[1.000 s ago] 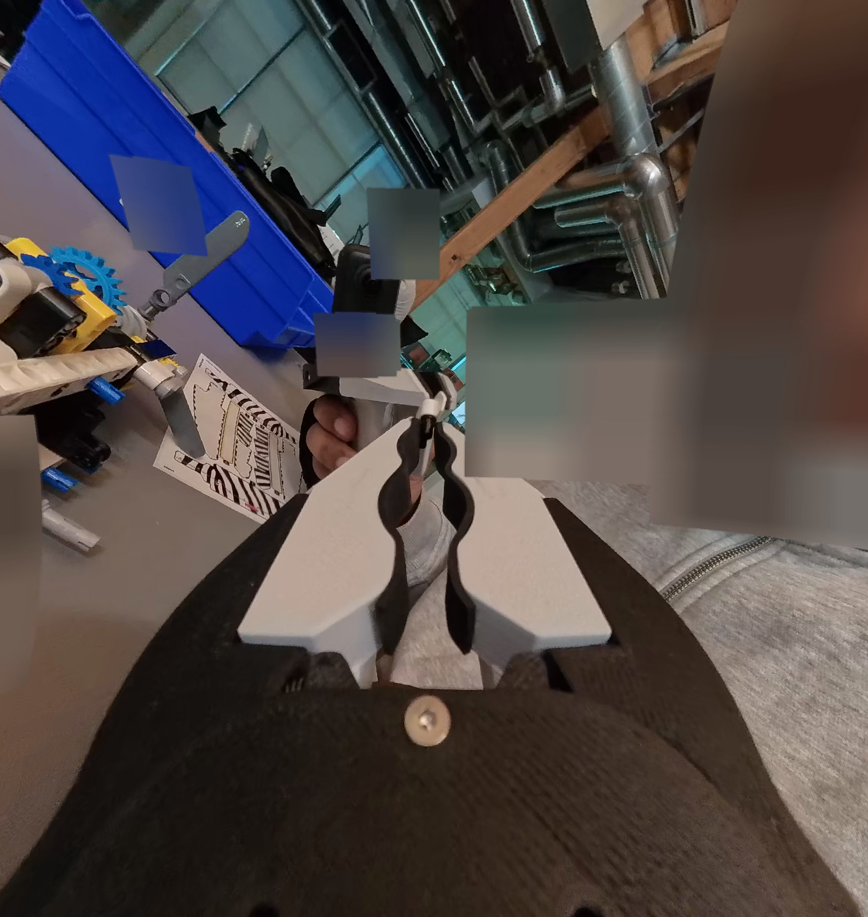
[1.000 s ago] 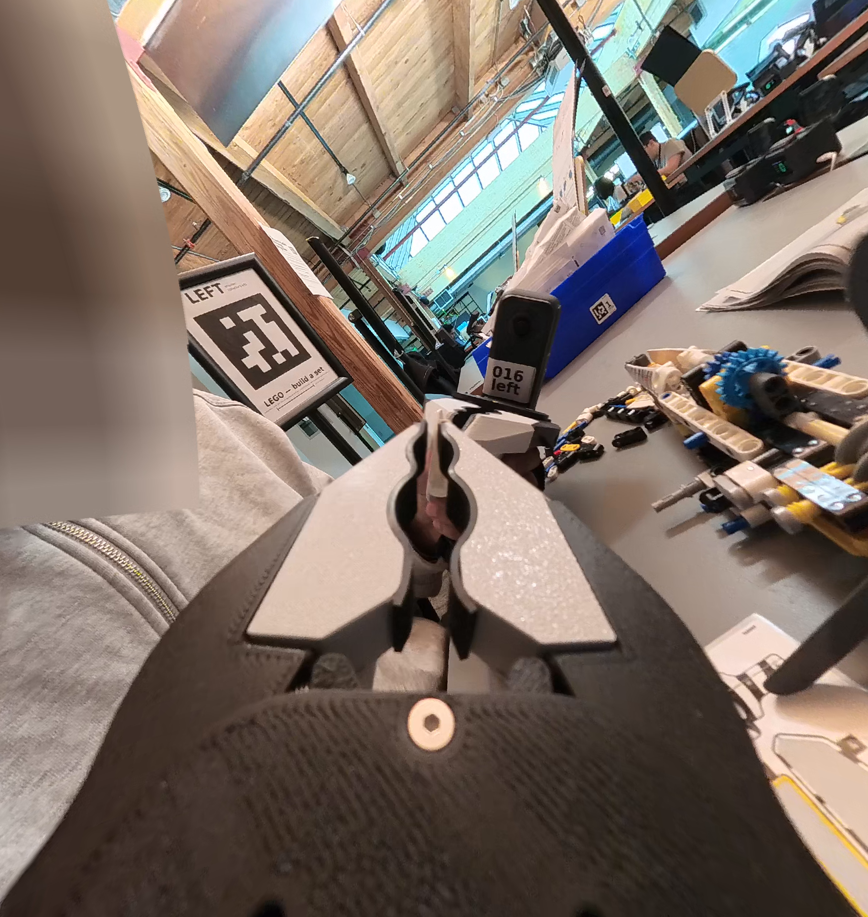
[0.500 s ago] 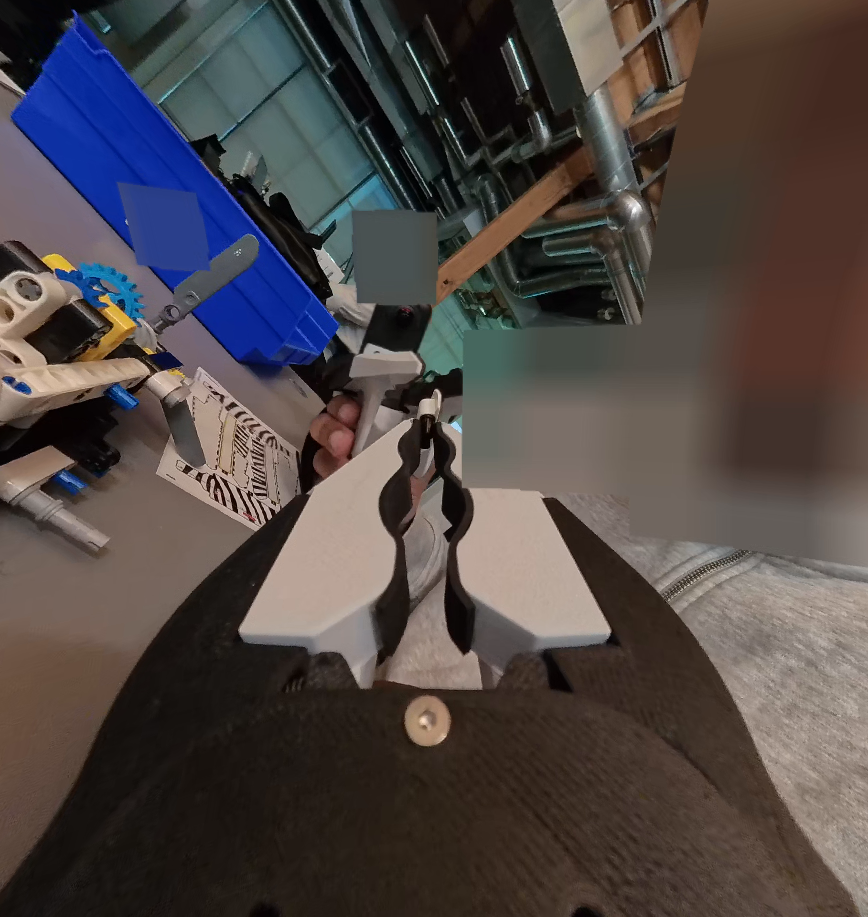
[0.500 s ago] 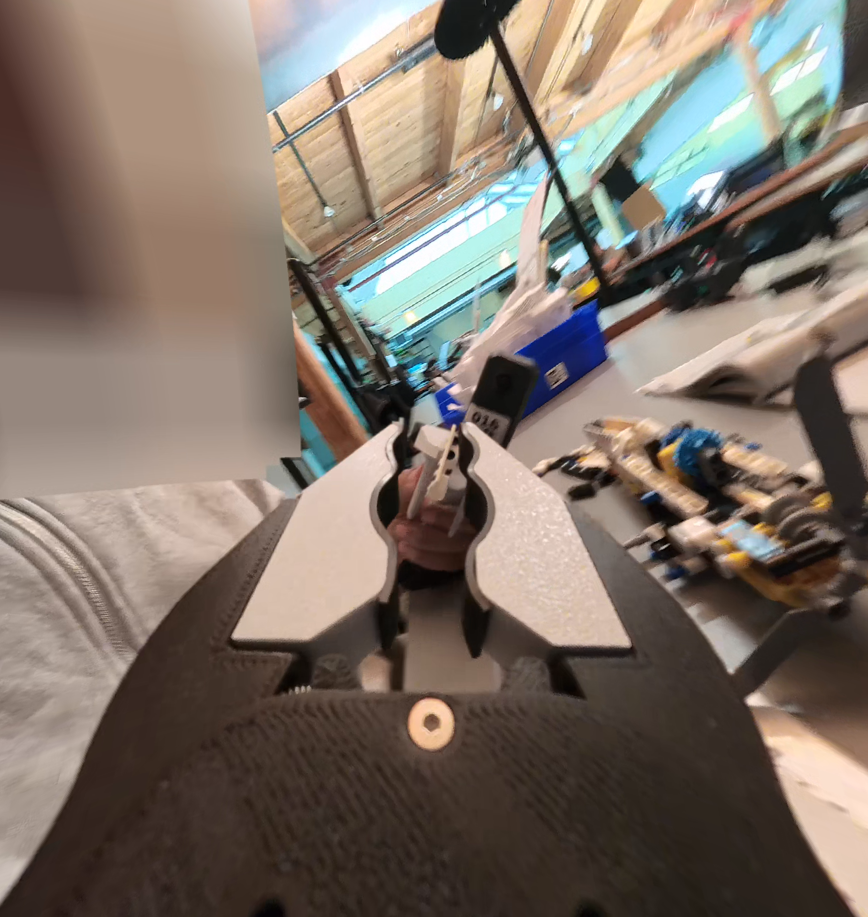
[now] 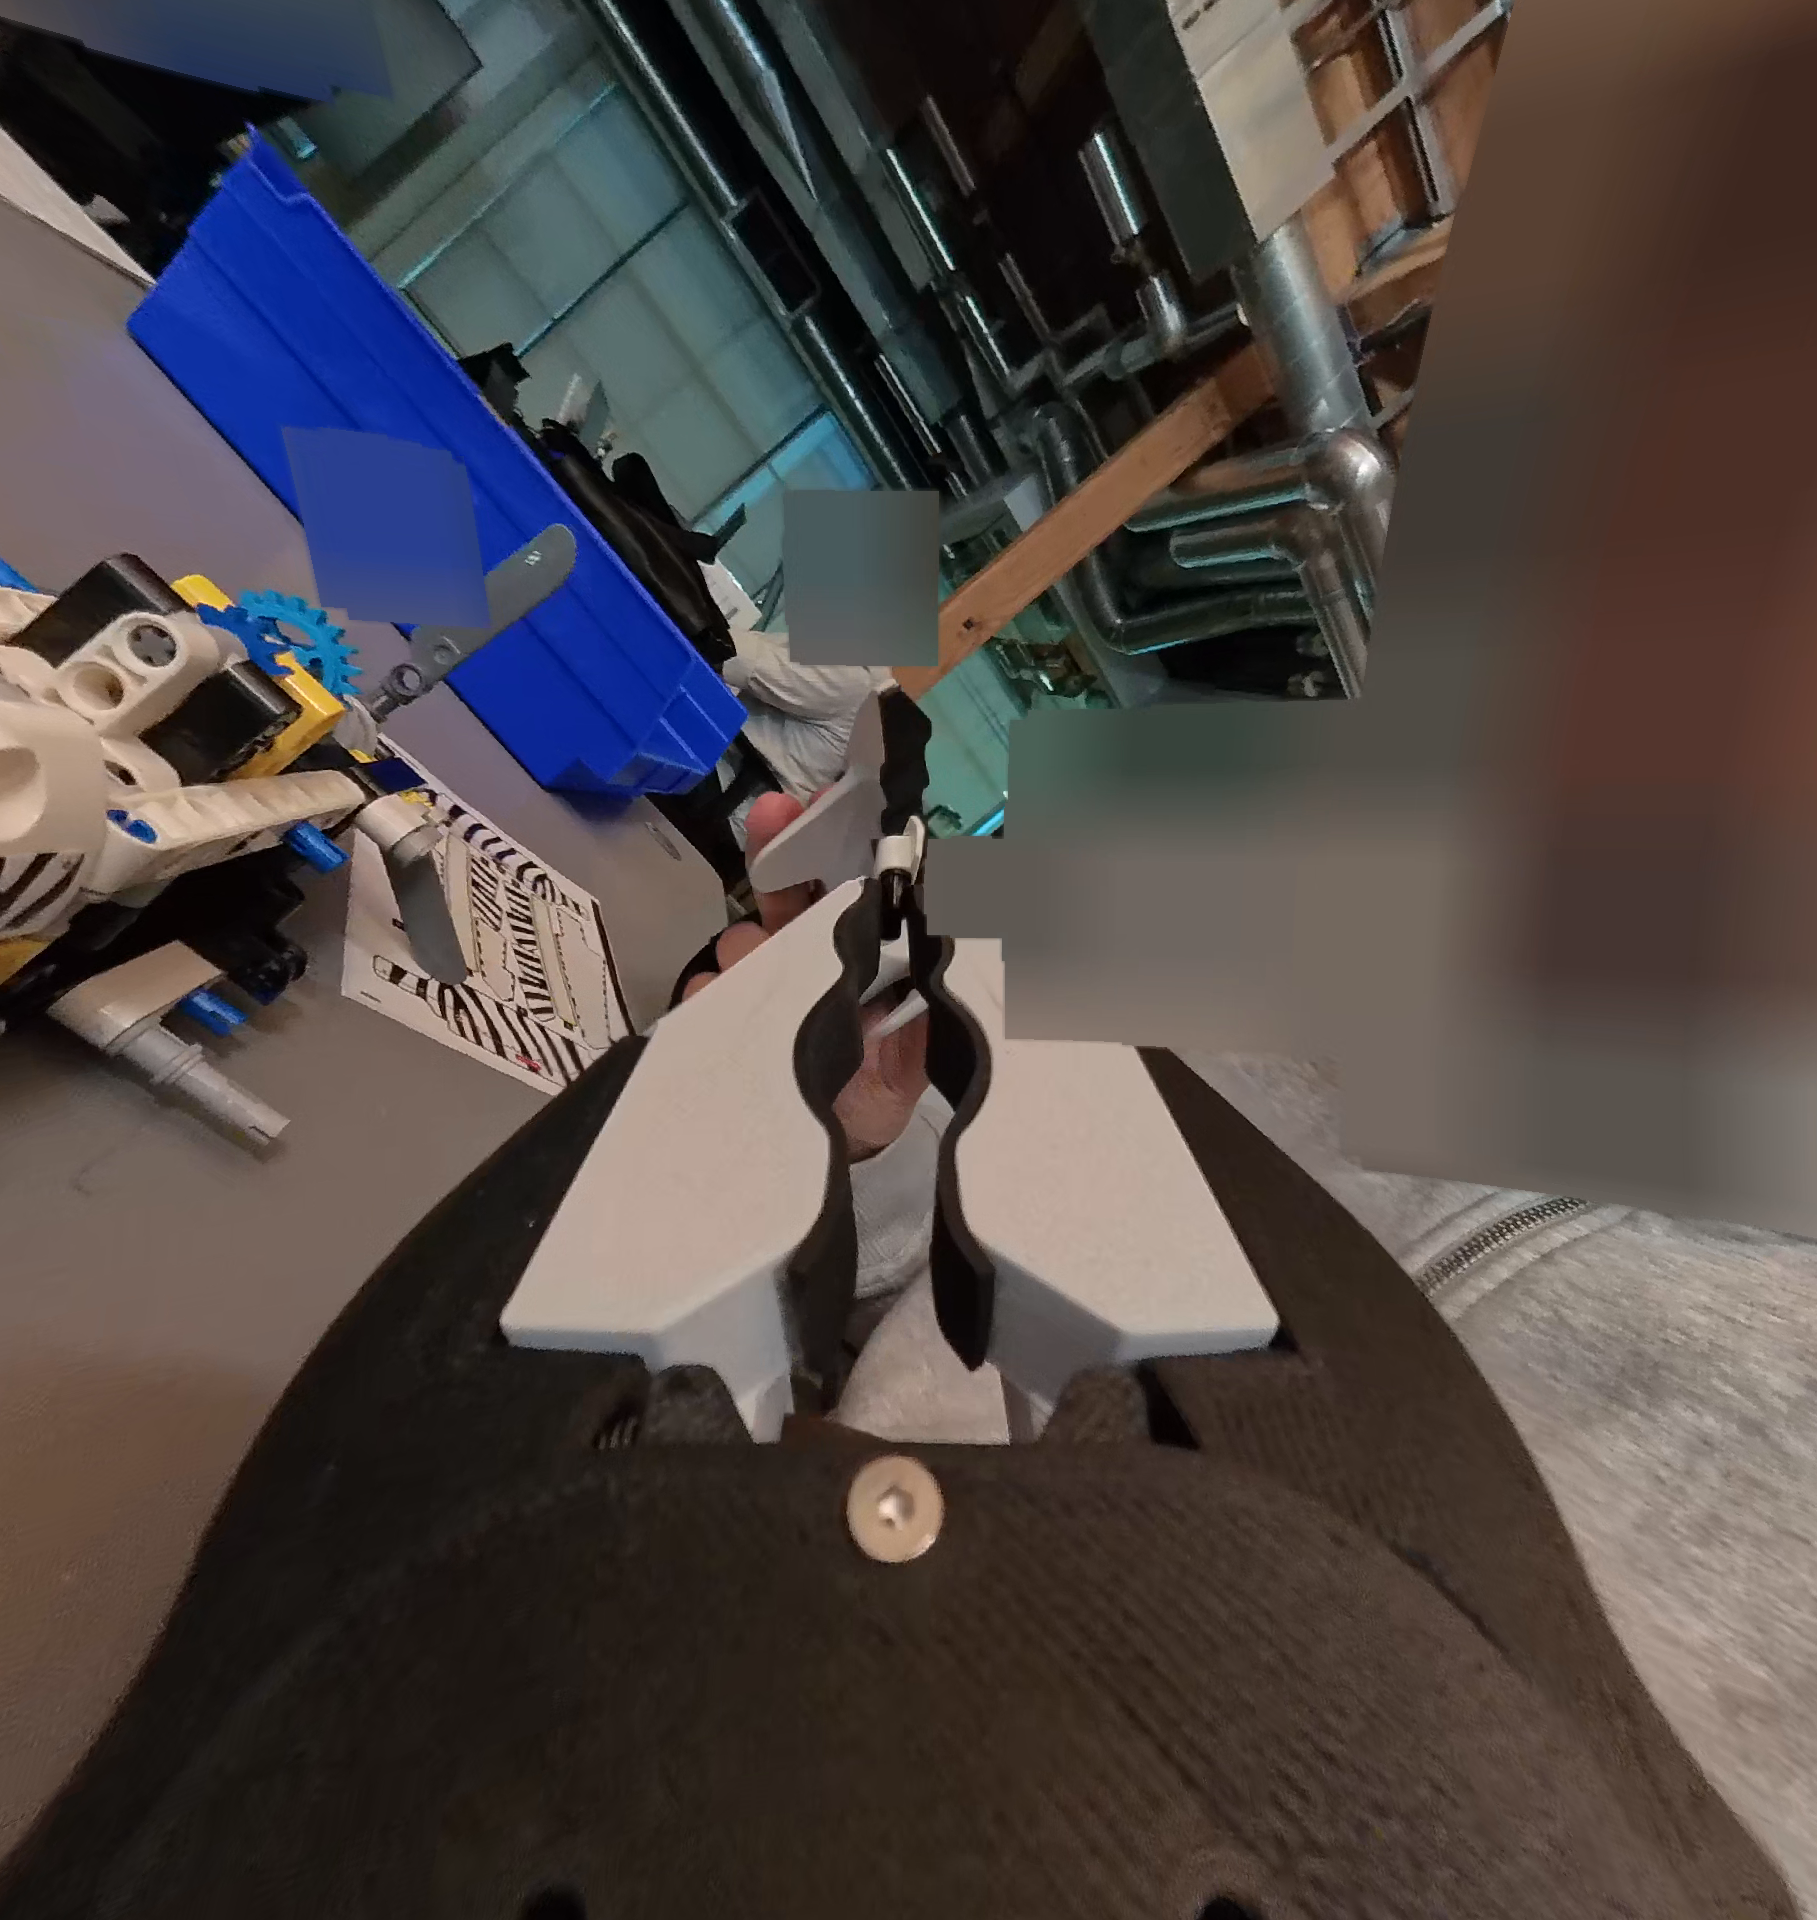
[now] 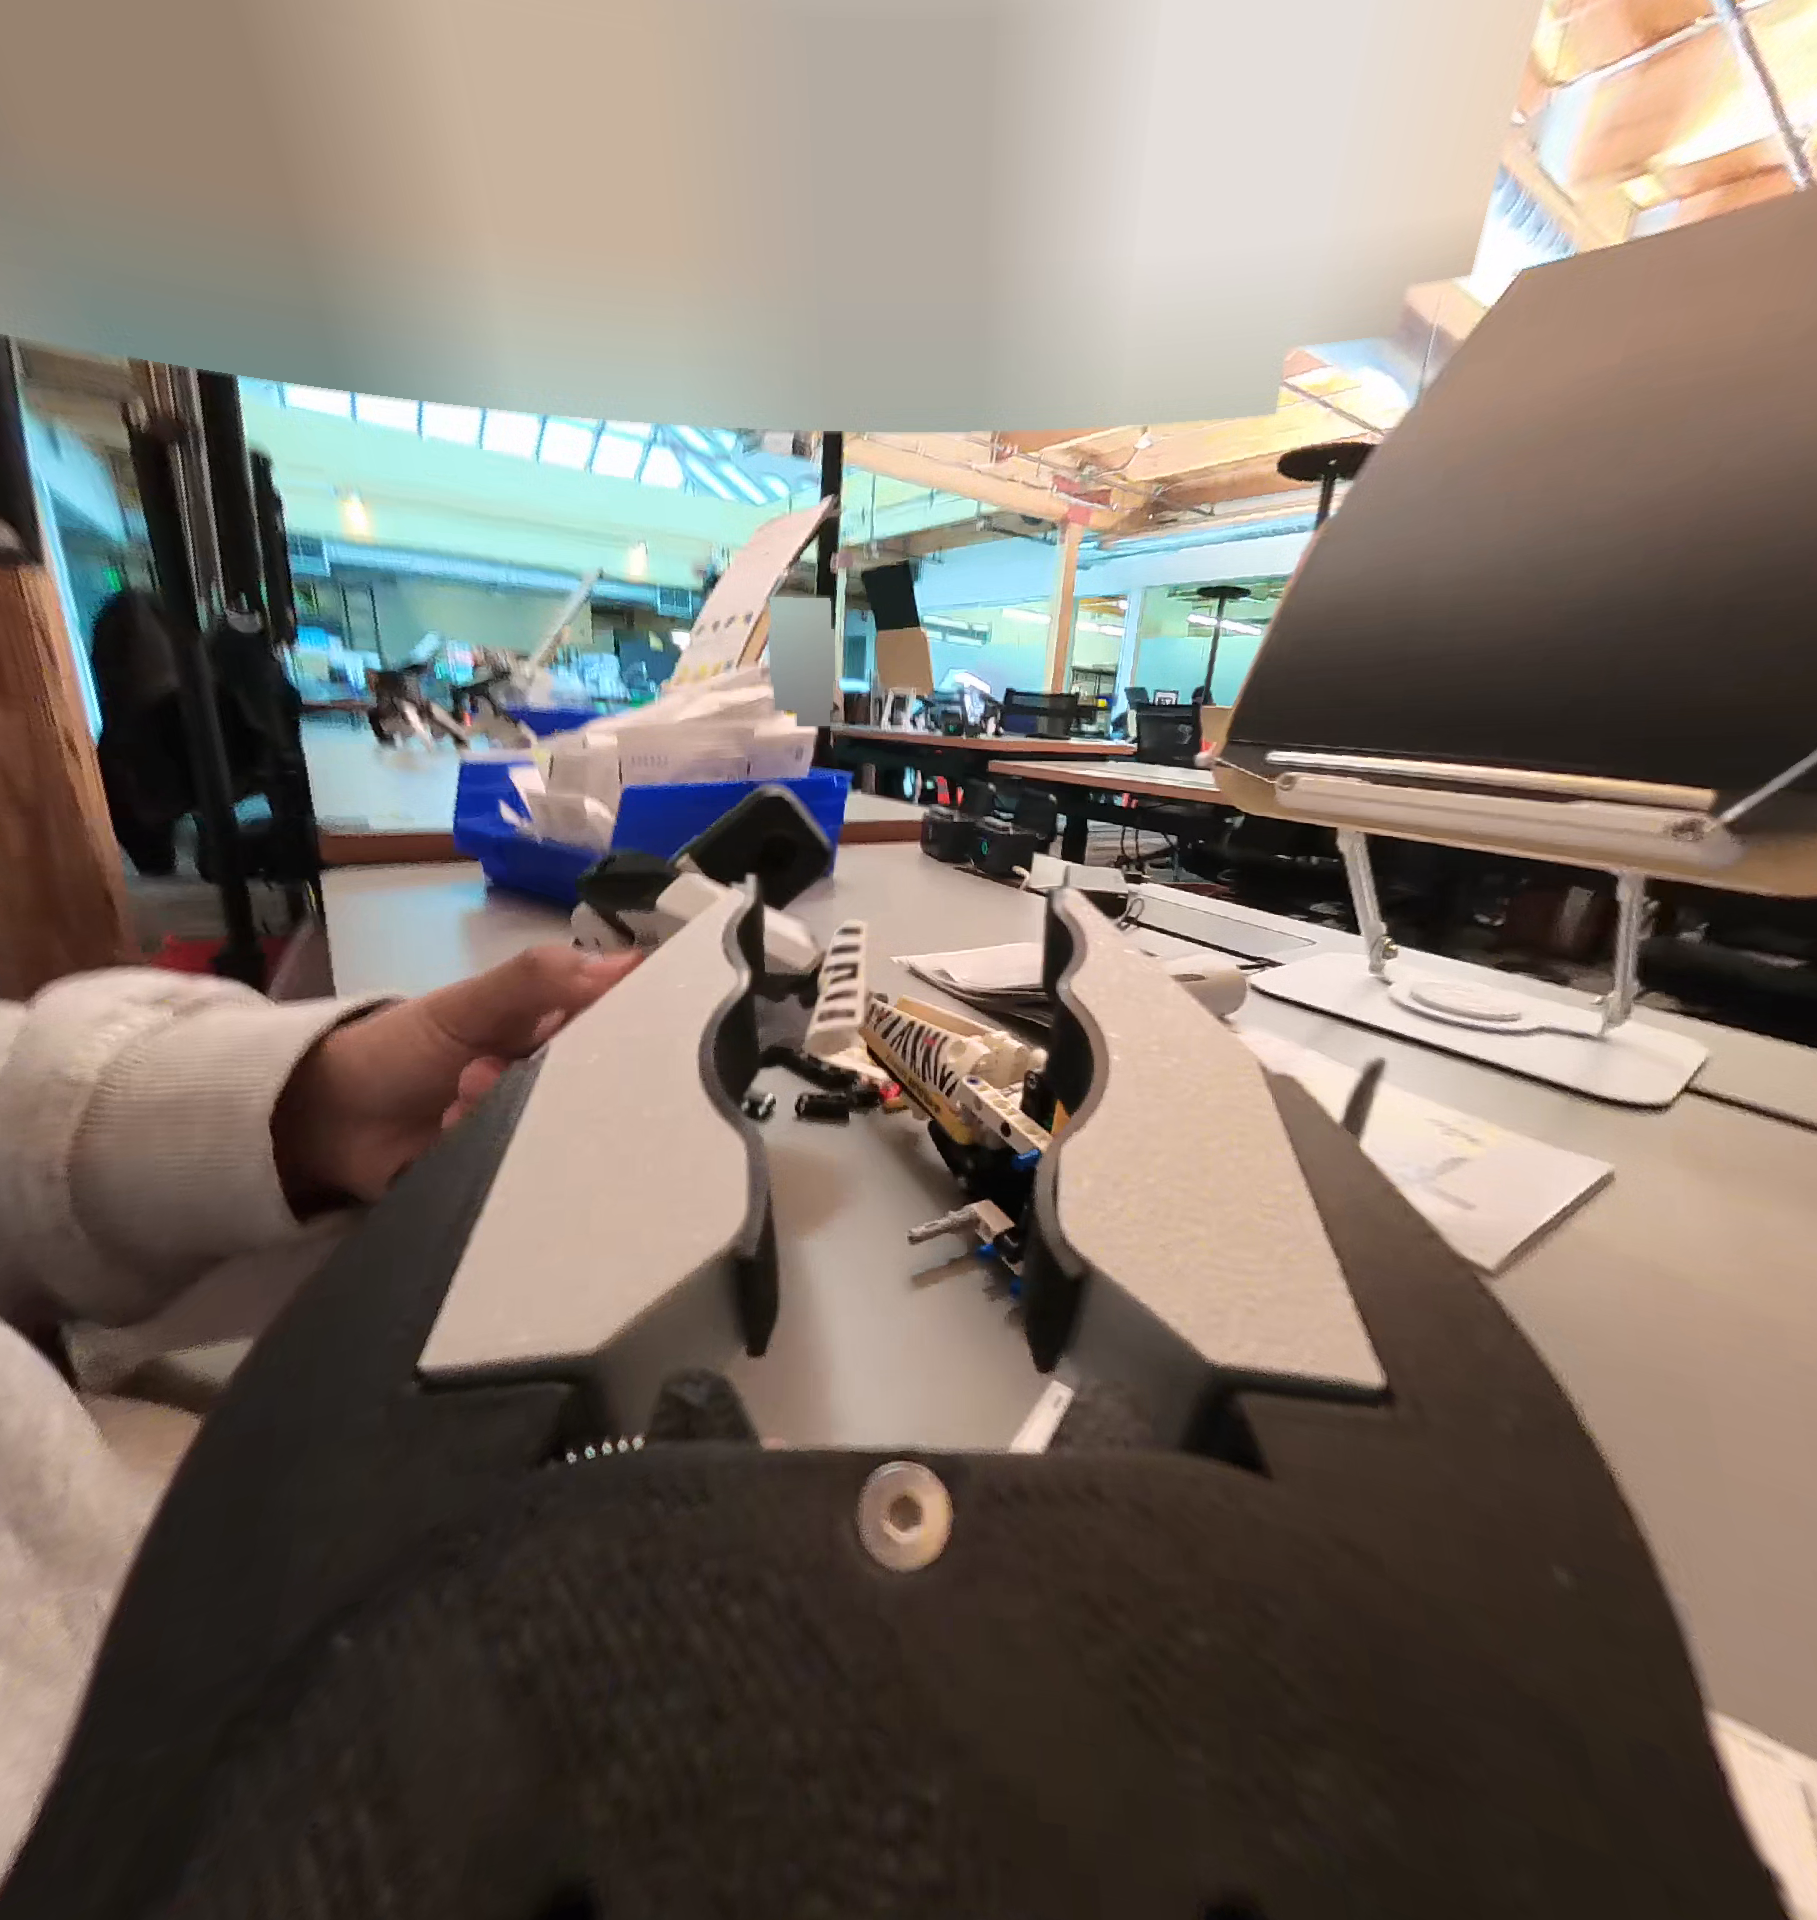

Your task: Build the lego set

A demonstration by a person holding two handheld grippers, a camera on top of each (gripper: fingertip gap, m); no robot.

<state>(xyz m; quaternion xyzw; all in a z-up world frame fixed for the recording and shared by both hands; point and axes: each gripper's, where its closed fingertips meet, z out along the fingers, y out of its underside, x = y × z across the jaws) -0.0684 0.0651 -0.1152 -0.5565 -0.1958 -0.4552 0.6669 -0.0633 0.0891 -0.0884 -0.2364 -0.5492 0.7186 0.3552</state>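
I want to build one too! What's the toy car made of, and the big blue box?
The toy car looks like hard, shiny plastic: smooth molded white, yellow and black pieces with round holes. The blue box also looks like plastic, one even colour with molded ridges and a soft sheen.

Small white-and-black lego piece [image 5: 899, 860]: pinched at the tips of the left gripper [image 5: 891, 902], held up off the table, white sleeve end uppermost, black part down between the pads.

Partly built lego model [image 5: 104, 769]: lies on its side on the grey table. White beams, black blocks, a yellow section, blue pins, a blue gear [image 5: 291, 642] at the top edge, grey blades sticking out. Zebra-striped panel on its body. Seen again in the right wrist view [image 6: 945, 1060].

Loose black pieces [image 6: 831, 1101]: scattered on the table just beside the model.
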